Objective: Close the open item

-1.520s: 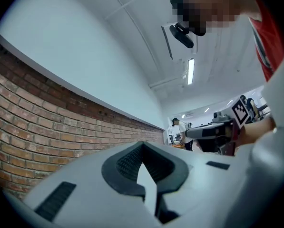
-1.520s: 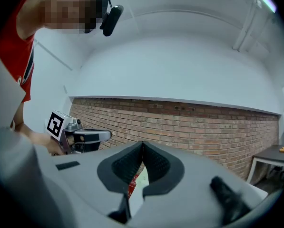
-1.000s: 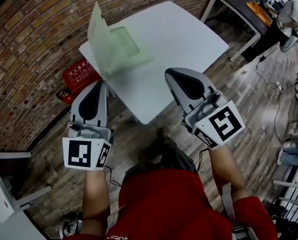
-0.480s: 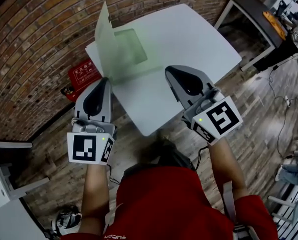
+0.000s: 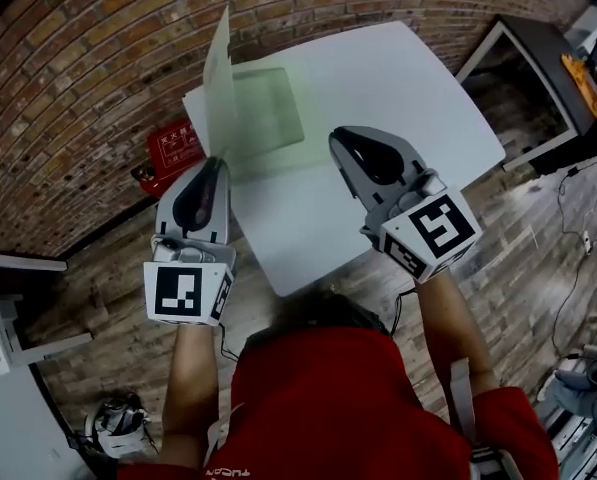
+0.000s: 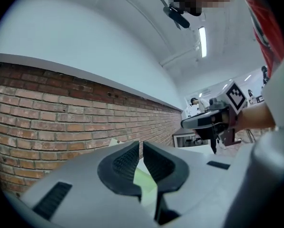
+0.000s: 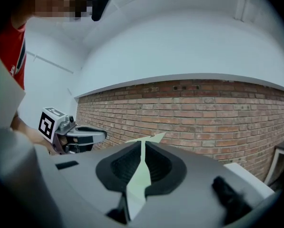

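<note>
— Where is the folder (image 5: 263, 113)?

— On the desk (image 5: 398, 78), at its left corner, the one nearest the brick wall (image 5: 98, 58). It is pale green and lies open: one cover rests flat on the desk, and the other cover (image 5: 218, 73) stands nearly upright along the folder's left side.

— And the tongs?

— Both are empty, with the jaws drawn together to a thin slit. The left gripper (image 5: 216, 162) points at the near end of the upright cover, its tip just beside the desk's left edge. I cannot tell whether it touches the folder. The right gripper (image 5: 340, 136) hangs over the middle of the desk, to the right of the folder and apart from it.

— There is green in the slits, though?

— That is the folder beyond, seen through the gap in each gripper view. Nothing is pinched.

— Anything else nearby?

— A red box (image 5: 173, 148) on the floor, between the desk's left corner and the wall.
</note>
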`<state>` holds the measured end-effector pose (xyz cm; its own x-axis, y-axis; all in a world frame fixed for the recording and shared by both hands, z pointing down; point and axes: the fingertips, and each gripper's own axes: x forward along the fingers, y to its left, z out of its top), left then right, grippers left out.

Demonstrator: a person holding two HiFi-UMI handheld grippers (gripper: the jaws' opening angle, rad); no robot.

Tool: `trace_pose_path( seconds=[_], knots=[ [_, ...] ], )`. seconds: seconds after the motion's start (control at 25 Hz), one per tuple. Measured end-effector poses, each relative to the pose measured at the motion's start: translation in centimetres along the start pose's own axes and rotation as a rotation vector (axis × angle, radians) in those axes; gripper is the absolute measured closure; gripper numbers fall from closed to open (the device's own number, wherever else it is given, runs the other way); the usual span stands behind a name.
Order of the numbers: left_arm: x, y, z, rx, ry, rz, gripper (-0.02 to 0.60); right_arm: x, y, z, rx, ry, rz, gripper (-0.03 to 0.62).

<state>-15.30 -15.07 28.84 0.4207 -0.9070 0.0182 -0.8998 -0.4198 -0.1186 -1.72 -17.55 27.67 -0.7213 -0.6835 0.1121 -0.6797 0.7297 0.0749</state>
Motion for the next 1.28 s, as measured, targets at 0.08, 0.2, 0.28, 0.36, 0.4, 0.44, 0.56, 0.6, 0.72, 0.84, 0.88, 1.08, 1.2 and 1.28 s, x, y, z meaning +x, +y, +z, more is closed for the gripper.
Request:
trace_pose_path(
  seconds=[0.08,0.2,0.28,0.36,0.4,0.44,0.56,0.6,0.72,0.84,0.88,1.08,1.2,1.28],
  knots=[
    [0.6,-0.1,-0.4,0.008,0.020,0.019,0.566,0.4,-0.9,-0.7,0.016,0.018,0.018,0.559],
    [1.4,-0.2,-1.3,0.023,0.056,0.051,0.520,1.1,-2.1,-1.9,0.031,0.052,0.040,0.557],
    [2.1,-0.2,-1.9,0.036,0.080,0.076,0.486,1.7,-3.1,-2.9,0.046,0.071,0.055,0.554],
    [2.9,-0.1,-2.5,0.048,0.103,0.099,0.458,2.2,-4.1,-4.0,0.063,0.097,0.071,0.494],
    [3.3,-0.1,-2.8,0.053,0.114,0.110,0.446,2.5,-4.6,-4.7,0.067,0.113,0.077,0.471],
    [3.8,-0.1,-3.1,0.059,0.126,0.121,0.432,2.6,-5.1,-5.3,0.066,0.130,0.081,0.457],
    [5.1,0.0,-4.1,0.083,0.164,0.153,0.392,3.1,-6.8,-7.3,0.073,0.175,0.085,0.420],
    [5.5,0.1,-4.4,0.092,0.178,0.163,0.382,3.3,-7.3,-8.0,0.086,0.188,0.090,0.405],
    [6.7,0.3,-5.6,0.119,0.221,0.186,0.350,3.9,-8.4,-10.1,0.131,0.232,0.117,0.373],
    [7.6,0.6,-6.7,0.134,0.259,0.201,0.333,4.6,-9.1,-12.1,0.178,0.272,0.135,0.361],
    [7.9,0.7,-7.0,0.136,0.266,0.206,0.330,4.8,-9.3,-12.7,0.196,0.283,0.137,0.359],
    [9.1,2.1,-7.5,0.135,0.271,0.227,0.330,6.6,-10.6,-15.4,0.284,0.339,0.131,0.356],
    [9.8,2.6,-7.5,0.137,0.269,0.215,0.330,7.6,-11.2,-17.2,0.319,0.381,0.117,0.355],
    [10.1,3.0,-7.4,0.138,0.260,0.203,0.330,8.3,-11.4,-18.0,0.342,0.401,0.110,0.355]
  ],
)
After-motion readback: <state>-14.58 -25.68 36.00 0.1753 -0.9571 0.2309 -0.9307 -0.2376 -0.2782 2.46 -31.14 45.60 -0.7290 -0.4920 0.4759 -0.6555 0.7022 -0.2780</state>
